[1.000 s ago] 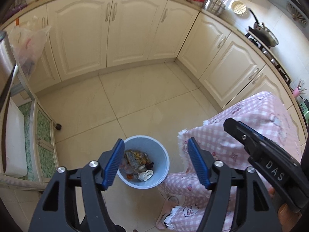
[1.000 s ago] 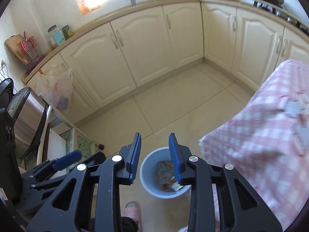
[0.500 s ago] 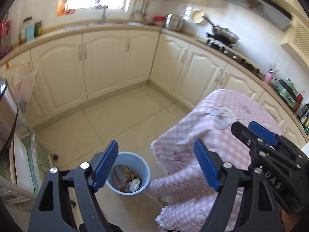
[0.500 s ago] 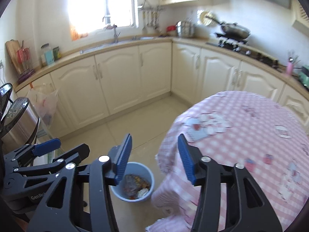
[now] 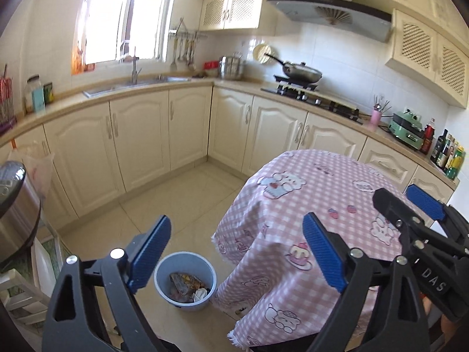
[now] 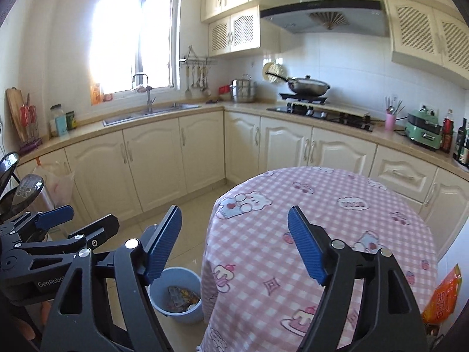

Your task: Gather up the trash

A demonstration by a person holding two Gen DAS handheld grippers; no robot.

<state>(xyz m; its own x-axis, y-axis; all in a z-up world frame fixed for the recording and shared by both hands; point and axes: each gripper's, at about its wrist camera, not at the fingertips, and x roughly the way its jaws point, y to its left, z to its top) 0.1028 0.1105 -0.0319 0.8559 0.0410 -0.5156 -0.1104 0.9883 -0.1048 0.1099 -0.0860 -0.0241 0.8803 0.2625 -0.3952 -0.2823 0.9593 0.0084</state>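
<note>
On the floor at 7 o'clock, blue bin point(image 5: 185, 281) holds wrappers, probably; left gripper point(image 5: 236, 252) and right gripper point(image 6: 234, 243) fingers opening wide, empty.

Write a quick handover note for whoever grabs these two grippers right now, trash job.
Left gripper: jaws opening, nothing between them.
Right gripper: jaws opening, also empty.
Blue bin: on the floor beside the pink-clothed table, with wrappers and crumpled paper inside.
Done: that trash is binned.
Left: no loose trash shows on the tablecloth; maybe check the orange packet at the table's right edge.
</note>
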